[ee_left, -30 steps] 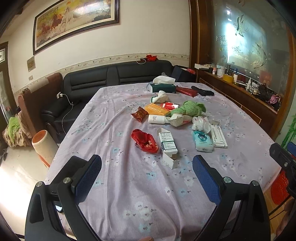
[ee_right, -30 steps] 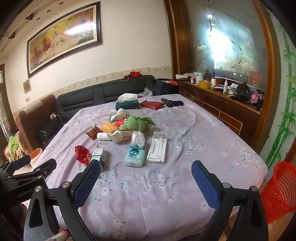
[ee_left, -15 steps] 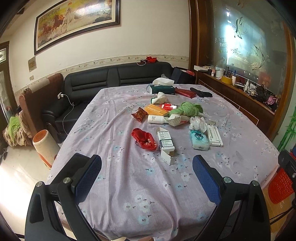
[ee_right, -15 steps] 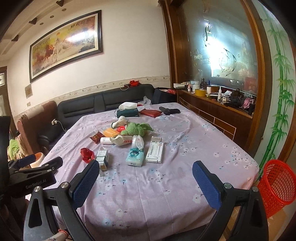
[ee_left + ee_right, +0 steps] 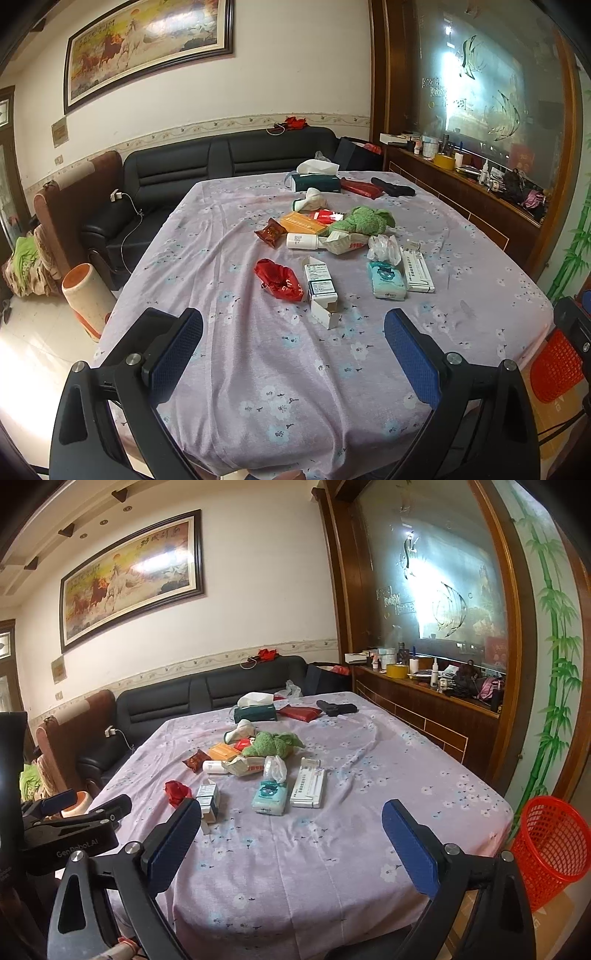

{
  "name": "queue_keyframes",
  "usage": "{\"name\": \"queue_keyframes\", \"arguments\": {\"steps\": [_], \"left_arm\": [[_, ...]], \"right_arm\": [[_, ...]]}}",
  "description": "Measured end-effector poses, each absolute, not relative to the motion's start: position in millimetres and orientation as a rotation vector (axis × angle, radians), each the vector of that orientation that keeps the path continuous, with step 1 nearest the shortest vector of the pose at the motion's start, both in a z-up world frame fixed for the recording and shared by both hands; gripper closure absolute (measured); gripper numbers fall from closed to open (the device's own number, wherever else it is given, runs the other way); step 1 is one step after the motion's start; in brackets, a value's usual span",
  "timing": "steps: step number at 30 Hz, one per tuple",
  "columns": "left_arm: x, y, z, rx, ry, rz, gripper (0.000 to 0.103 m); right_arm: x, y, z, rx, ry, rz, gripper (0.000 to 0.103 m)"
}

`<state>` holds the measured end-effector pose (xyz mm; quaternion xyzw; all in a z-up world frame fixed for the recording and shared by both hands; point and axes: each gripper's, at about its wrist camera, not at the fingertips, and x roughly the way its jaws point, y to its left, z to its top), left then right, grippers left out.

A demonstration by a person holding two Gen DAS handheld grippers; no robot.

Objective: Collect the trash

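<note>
Litter lies in the middle of a table with a lilac flowered cloth: a red crumpled wrapper, an opened white medicine box, a teal tissue pack, a long white box, a green cloth and several packets. A red mesh basket stands on the floor at the table's right corner. My left gripper and right gripper hang open over the near table edge, holding nothing.
A dark tissue box, a red pouch and a black object lie at the far end. A black sofa runs behind the table; a wooden sideboard lines the right wall. A pale vase stands on the floor at left.
Both grippers have drawn back and up from the table, so more of the cloth and the red basket come into view. Nothing on the table has moved.
</note>
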<state>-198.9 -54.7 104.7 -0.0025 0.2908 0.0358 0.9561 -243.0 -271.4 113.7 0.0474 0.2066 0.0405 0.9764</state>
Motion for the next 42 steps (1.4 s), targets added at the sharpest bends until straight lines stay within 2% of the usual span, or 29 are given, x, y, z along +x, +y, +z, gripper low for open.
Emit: {"name": "queue_keyframes", "arguments": {"steps": [37,42], "left_arm": [[-178.4,-28.5,108.6,-0.083,0.580,0.040,0.005],[-161.2,-13.7,104.5,-0.116,0.607,0.029,0.005]], "right_arm": [[-221.2,-254.4,112.4,0.064,0.437,0.119,0.003],[-207.8,-254.4,112.0,0.071,0.445,0.135,0.007]]}}
